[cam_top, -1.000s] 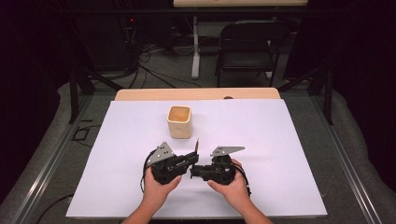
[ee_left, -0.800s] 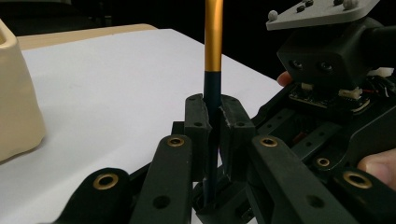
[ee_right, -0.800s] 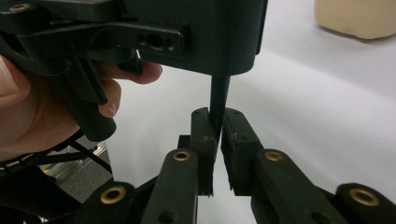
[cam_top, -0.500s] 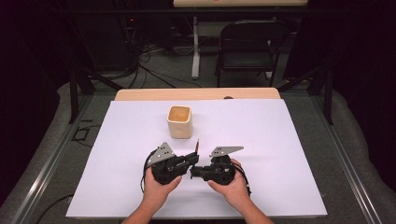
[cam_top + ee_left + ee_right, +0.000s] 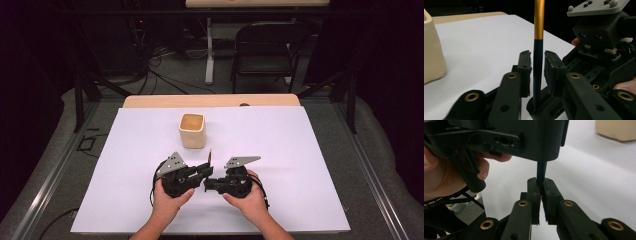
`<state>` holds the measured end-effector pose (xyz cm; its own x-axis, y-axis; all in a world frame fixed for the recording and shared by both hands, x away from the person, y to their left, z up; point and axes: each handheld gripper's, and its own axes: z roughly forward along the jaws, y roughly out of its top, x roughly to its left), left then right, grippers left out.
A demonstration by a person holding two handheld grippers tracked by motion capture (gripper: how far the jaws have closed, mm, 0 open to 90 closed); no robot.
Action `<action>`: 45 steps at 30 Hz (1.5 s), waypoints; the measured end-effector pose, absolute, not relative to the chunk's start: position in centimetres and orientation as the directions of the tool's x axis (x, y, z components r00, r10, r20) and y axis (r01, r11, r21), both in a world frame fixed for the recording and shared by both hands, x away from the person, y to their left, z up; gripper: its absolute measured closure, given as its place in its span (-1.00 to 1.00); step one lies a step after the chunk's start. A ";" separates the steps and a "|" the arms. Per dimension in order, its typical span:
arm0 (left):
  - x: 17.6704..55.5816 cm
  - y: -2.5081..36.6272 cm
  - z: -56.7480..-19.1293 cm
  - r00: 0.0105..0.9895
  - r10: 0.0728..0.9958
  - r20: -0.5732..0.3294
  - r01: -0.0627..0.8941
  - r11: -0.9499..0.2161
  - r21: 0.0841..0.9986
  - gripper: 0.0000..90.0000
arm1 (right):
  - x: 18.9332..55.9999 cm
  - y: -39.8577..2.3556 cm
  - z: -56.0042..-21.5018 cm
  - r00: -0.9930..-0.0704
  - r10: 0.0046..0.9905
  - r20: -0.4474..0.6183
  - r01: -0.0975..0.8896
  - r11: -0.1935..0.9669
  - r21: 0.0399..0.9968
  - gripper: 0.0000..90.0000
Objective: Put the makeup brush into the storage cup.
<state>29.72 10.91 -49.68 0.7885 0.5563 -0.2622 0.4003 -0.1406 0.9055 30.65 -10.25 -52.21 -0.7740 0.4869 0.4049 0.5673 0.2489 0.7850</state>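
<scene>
High view: shows a thin stick (image 5: 209,156) upright between left gripper (image 5: 206,169) and right gripper (image 5: 207,184), near a squarish cream cup (image 5: 192,131) on the white sheet (image 5: 310,150)

Left gripper view: shows jaws just opened, apart on either side of the smooth round shaft, glossy gold above, dark blue below. Best to ease off straight, without brushing the stick

Right gripper view: shows rough black pads (image 5: 534,190) clamped on the dark lower end. Keep that squeeze firm and vertical; looks slick enough to slip
</scene>
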 end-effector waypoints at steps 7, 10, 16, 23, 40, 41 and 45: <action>29.7 10.9 -49.4 0.792 0.547 -0.271 0.407 -0.143 0.902 0.50 | 30.6 -10.1 -52.2 -0.784 0.485 0.387 0.554 0.266 0.789 0.89; 29.8 11.1 -49.2 0.790 0.555 -0.262 0.405 -0.150 0.902 0.48 | 30.5 -10.1 -52.1 -0.787 0.487 0.378 0.551 0.279 0.787 0.89; 30.0 11.5 -48.6 0.781 0.563 -0.269 0.413 -0.144 0.899 0.48 | 30.4 -10.2 -52.2 -0.795 0.501 0.343 0.535 0.311 0.785 0.89; 30.0 11.5 -48.2 0.779 0.564 -0.275 0.421 -0.146 0.895 0.47 | 30.2 -10.1 -52.1 -0.809 0.508 0.295 0.508 0.354 0.785 0.89; 29.8 11.4 -47.7 0.786 0.548 -0.286 0.436 -0.164 0.885 0.78 | 29.8 -9.5 -51.8 -0.829 0.529 0.180 0.453 0.446 0.772 0.89; 29.8 11.4 -47.6 0.785 0.550 -0.285 0.436 -0.164 0.885 0.79 | 29.8 -9.4 -51.8 -0.830 0.528 0.180 0.452 0.447 0.772 0.89; 29.9 11.5 -47.6 0.783 0.553 -0.284 0.436 -0.164 0.885 0.84 | 29.8 -9.4 -51.8 -0.830 0.529 0.178 0.451 0.447 0.772 0.89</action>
<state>29.88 11.55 -47.55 0.7831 0.5533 -0.2839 0.4363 -0.1636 0.8848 29.79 -9.42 -51.77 -0.8298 0.5288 0.1783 0.4511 0.4474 0.7722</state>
